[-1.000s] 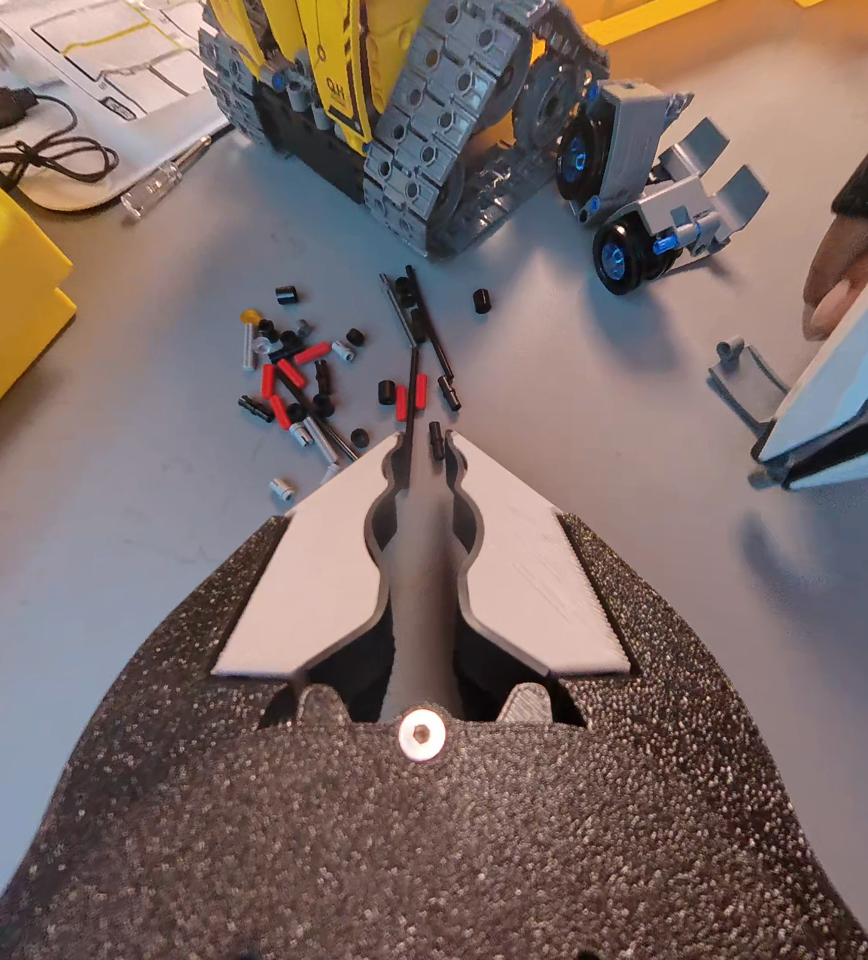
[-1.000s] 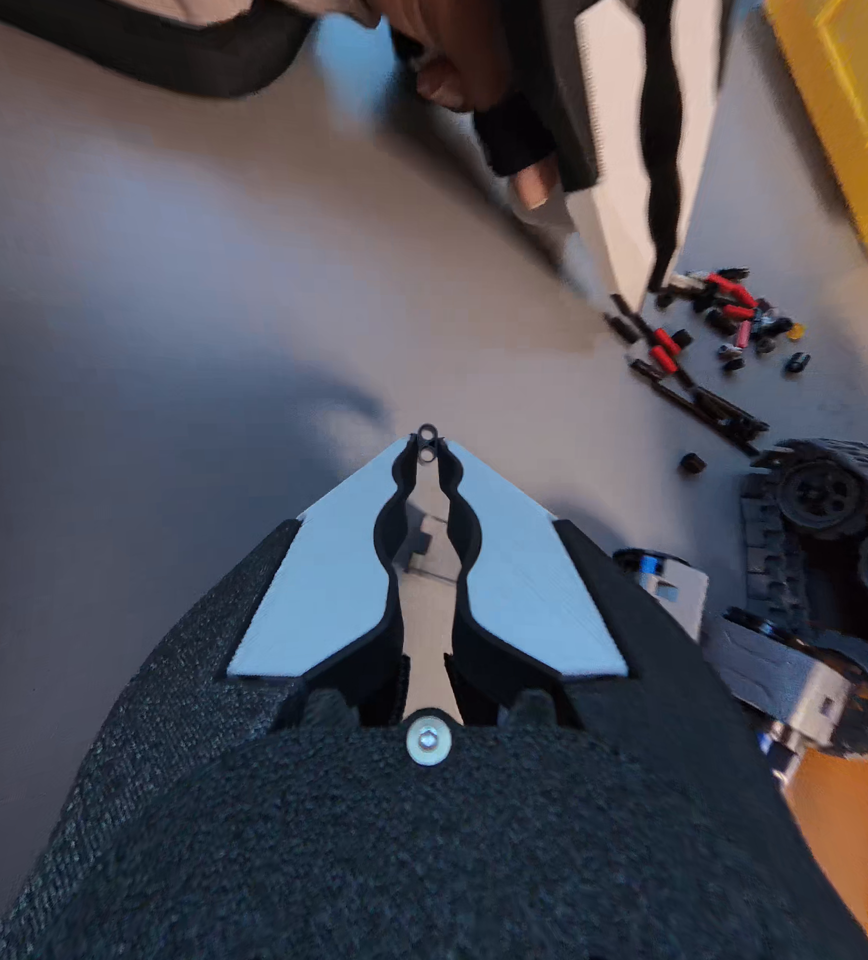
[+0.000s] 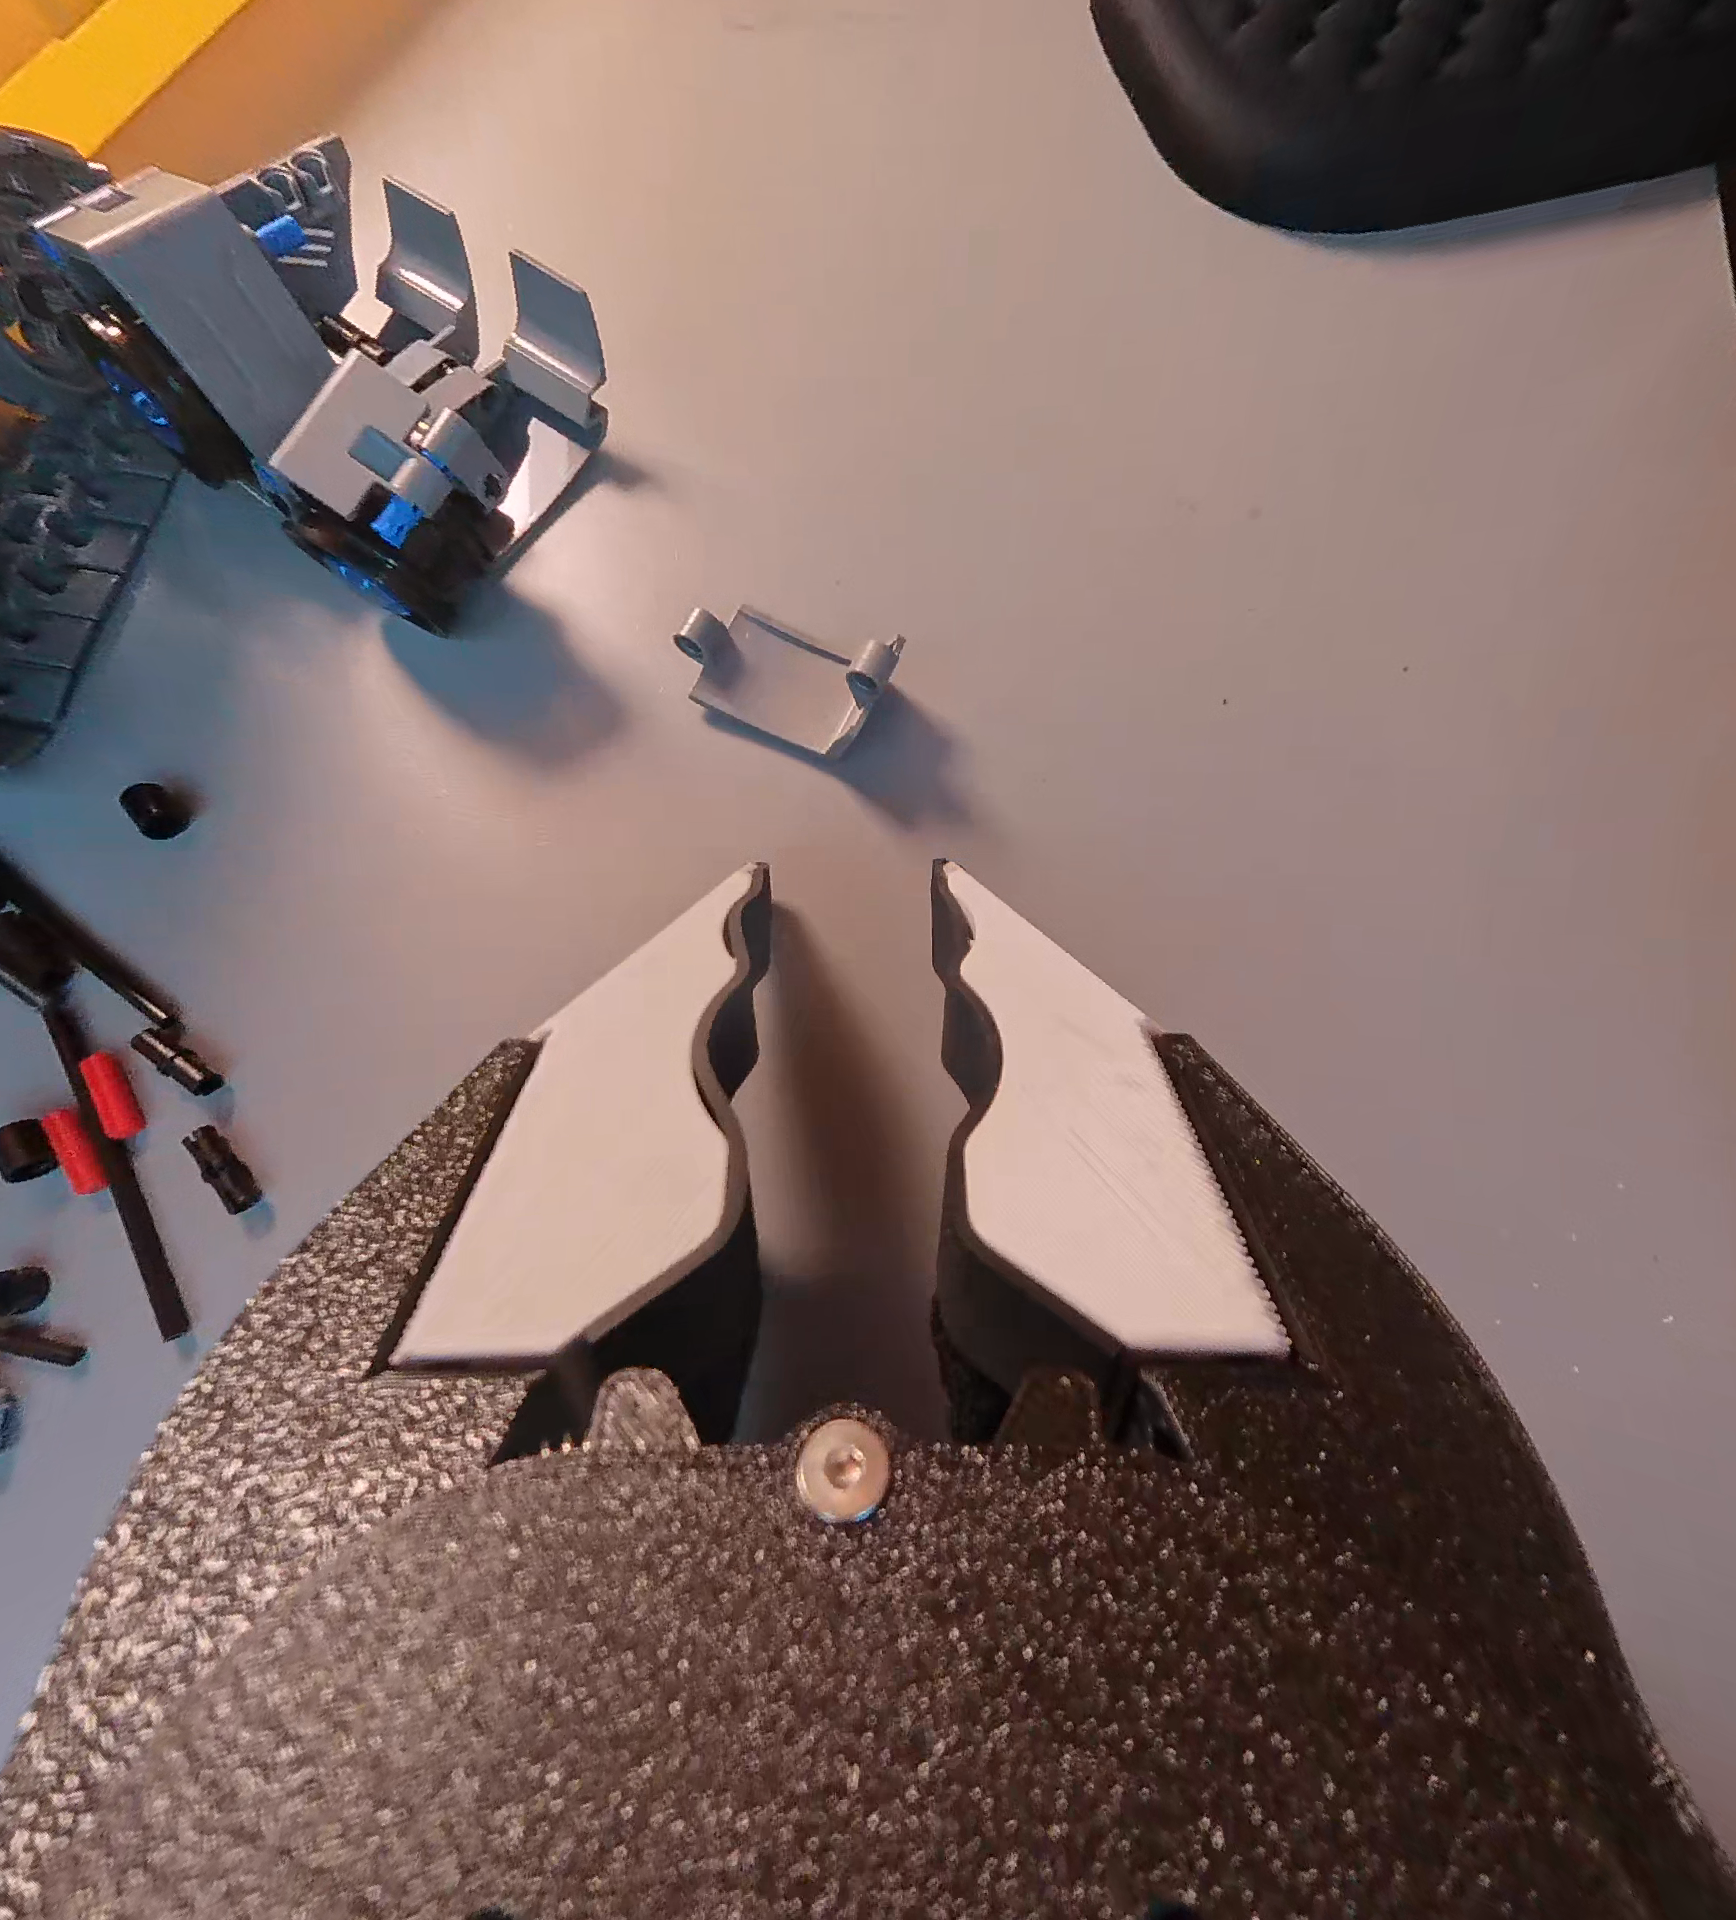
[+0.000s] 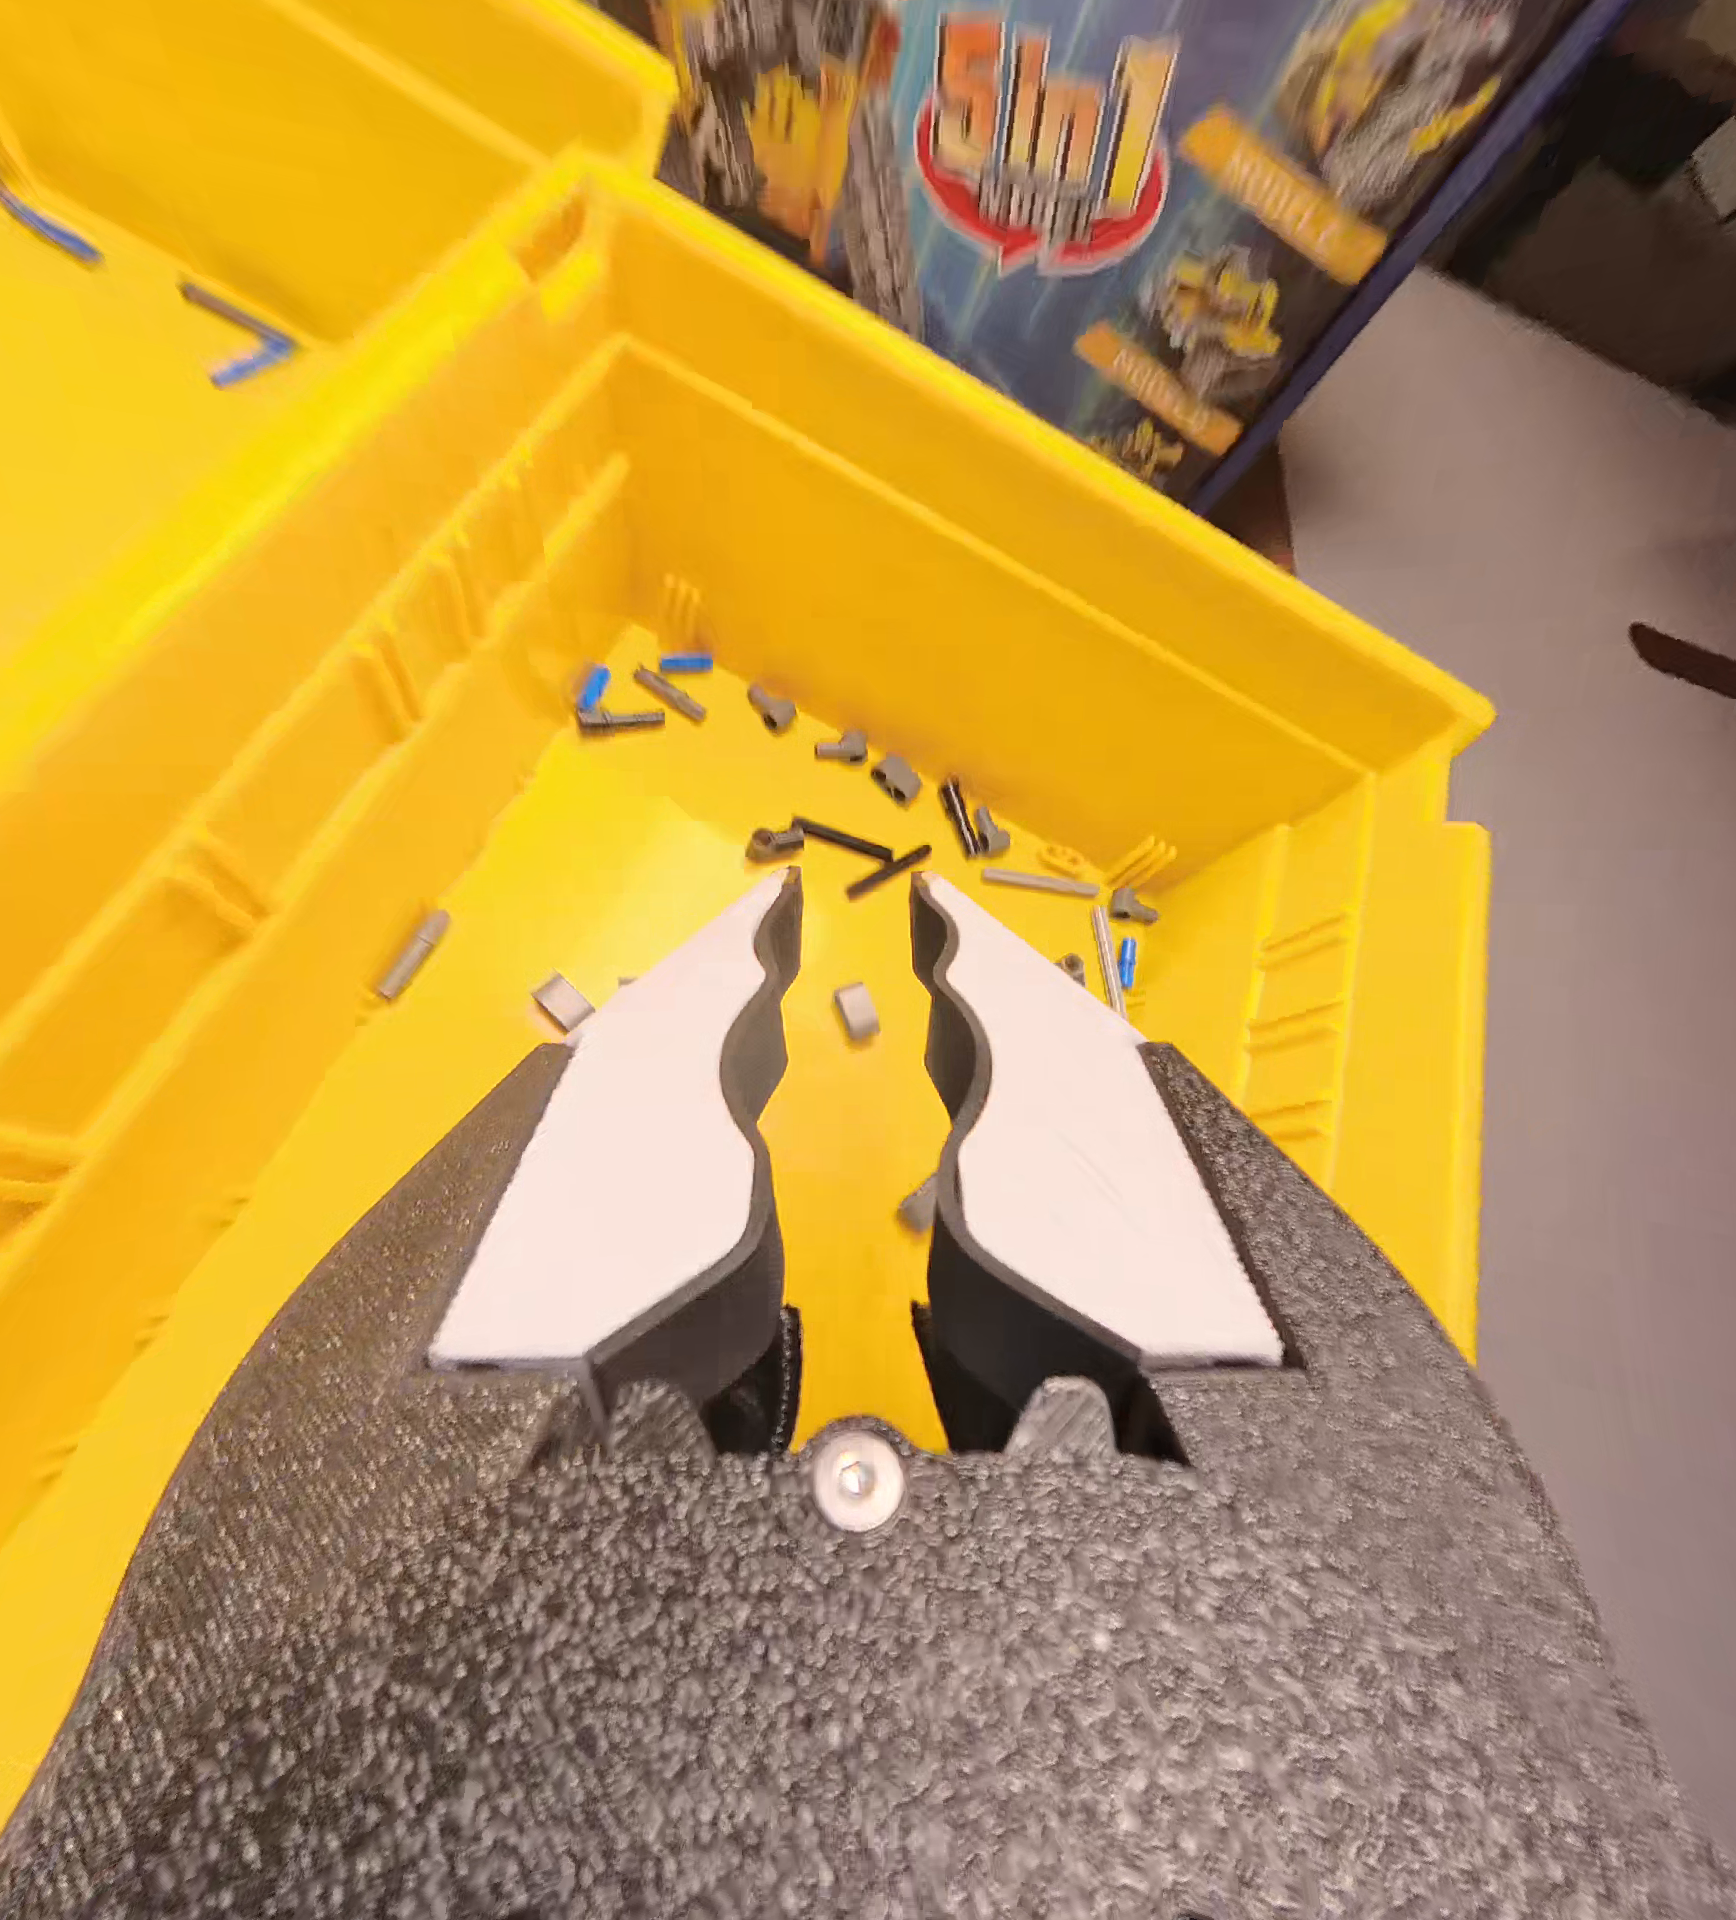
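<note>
Left gripper (image 3: 850, 871): fingers spread apart, nothing between them, poised above bare grey tabletop (image 3: 1311, 727).

Grey flat panel piece (image 3: 786, 691): lies loose on the tabletop just ahead of the left fingertips, apart from them, with a small round lug at each of its two far corners.

Scatter of small black and red pins and rods (image 3: 85, 1101): spread on the tabletop to the left of that gripper, toward the left edge of the view.

Grey and blue wheeled sub-assembly (image 3: 355, 416): farther off to the left, beyond the flat panel, with two upright curved grey blades; it adjoins a tracked model (image 3: 2, 582) whose dark tread runs off the left edge.

Black padded object (image 3: 1466, 94): at the far right of the tabletop, only partly in view.

Right gripper (image 4: 851, 878): fingers likewise apart and empty, hanging over a yellow tray (image 4: 947, 540).

Small grey bush (image 4: 859, 1013): lies on the tray floor, seen in the gap between the right fingers.

Loose grey, black and blue pins and connectors (image 4: 843, 800): strewn on the tray floor toward its far corner.

Second yellow tray (image 4: 272, 135): beyond the first, to the left, with a few blue and grey pieces; detail blurred.

Printed toy box (image 4: 1051, 187): stands behind the trays at the far side.
</note>
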A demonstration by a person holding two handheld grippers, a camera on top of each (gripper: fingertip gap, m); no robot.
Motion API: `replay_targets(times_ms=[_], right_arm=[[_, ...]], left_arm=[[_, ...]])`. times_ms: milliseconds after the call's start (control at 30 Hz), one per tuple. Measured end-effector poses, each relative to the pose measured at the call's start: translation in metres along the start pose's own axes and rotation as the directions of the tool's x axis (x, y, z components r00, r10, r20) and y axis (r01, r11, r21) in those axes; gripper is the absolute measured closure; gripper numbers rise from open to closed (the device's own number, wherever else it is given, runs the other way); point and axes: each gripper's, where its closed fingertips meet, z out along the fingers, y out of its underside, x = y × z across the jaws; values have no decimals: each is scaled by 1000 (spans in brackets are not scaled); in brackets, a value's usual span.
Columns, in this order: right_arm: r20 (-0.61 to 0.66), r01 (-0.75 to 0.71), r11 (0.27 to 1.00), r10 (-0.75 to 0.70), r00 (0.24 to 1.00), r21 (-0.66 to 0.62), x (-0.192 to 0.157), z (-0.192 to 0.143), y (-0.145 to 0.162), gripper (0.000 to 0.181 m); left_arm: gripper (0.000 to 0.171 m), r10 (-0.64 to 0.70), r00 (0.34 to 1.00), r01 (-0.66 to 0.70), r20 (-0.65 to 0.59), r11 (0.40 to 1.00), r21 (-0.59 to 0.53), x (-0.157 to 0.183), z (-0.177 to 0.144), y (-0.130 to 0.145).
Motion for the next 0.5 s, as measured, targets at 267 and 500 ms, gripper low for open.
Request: replay_targets(times_ms=[267,500], right_arm=[[506,-188,819,-139,851,542,-136,-171,-98,160],[852,-44,883,-437,290,468,-333,-269,-13,160]], left_arm=[[143,33,999,-33,18,999,-1,1,4,-2],[147,91,994,-93,57,995,24,3,15,-17]])
